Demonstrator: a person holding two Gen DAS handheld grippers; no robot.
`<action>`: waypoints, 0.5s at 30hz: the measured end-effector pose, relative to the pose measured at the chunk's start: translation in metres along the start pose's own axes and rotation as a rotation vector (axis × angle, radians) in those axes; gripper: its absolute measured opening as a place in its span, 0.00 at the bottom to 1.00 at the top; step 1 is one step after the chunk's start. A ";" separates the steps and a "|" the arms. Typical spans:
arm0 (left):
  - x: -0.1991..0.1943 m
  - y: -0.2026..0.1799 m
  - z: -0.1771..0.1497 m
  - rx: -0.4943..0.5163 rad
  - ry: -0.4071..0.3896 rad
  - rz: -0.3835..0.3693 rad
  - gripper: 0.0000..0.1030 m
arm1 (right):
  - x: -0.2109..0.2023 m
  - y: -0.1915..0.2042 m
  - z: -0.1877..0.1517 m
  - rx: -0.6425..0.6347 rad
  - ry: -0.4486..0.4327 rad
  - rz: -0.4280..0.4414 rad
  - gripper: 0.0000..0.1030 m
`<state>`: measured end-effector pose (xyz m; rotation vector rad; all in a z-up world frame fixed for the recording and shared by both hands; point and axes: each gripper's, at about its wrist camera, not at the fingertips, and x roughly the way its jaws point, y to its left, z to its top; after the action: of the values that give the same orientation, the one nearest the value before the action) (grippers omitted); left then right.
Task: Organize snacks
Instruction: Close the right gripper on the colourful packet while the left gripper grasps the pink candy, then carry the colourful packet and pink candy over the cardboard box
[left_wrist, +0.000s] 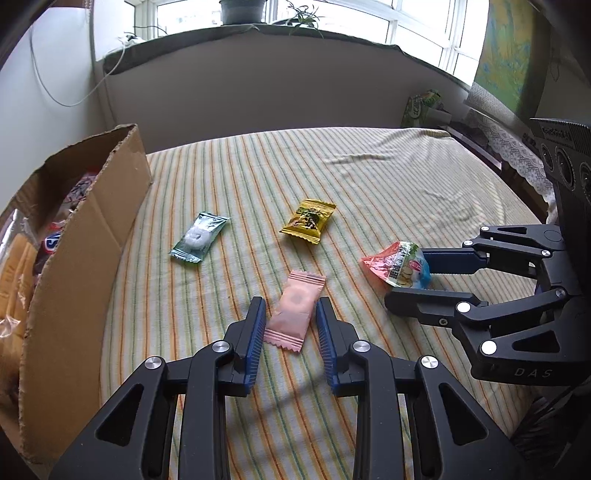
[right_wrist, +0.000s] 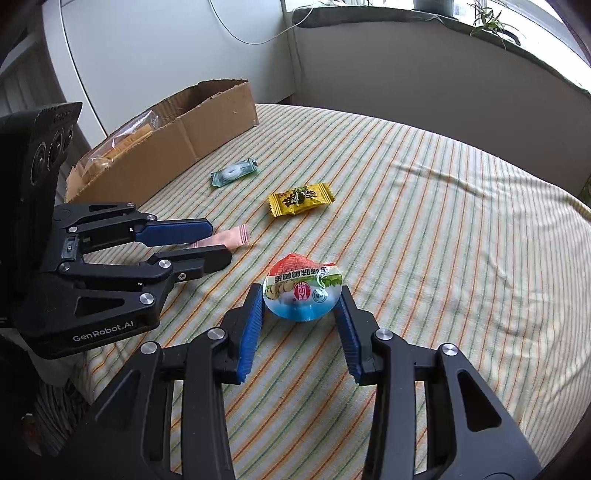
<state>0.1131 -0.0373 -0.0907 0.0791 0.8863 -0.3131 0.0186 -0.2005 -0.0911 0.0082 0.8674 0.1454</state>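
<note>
A pink packet lies on the striped cloth with my left gripper shut on it, its blue pads against both long edges. Seen from the right wrist, that left gripper reaches in from the left with the pink packet sticking out past its tips. A round jelly cup with a red, green and blue lid sits between the tips of my right gripper, and both pads touch it. From the left wrist, the jelly cup is pinched by the right gripper at the right.
An open cardboard box holding several wrapped snacks stands at the cloth's left edge, also the cardboard box. A green packet and a yellow packet lie loose mid-cloth. A wall and windowsill run behind.
</note>
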 end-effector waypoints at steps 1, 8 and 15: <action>0.000 -0.002 0.000 0.009 -0.003 0.008 0.22 | 0.000 0.001 0.000 -0.005 -0.001 -0.005 0.39; -0.007 0.004 -0.004 -0.053 -0.038 0.024 0.18 | -0.004 0.001 -0.002 -0.001 -0.017 -0.021 0.39; -0.025 0.008 -0.009 -0.116 -0.112 0.016 0.18 | -0.011 -0.002 -0.003 0.018 -0.044 -0.026 0.39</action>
<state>0.0942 -0.0223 -0.0772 -0.0381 0.7908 -0.2488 0.0090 -0.2038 -0.0846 0.0171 0.8243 0.1121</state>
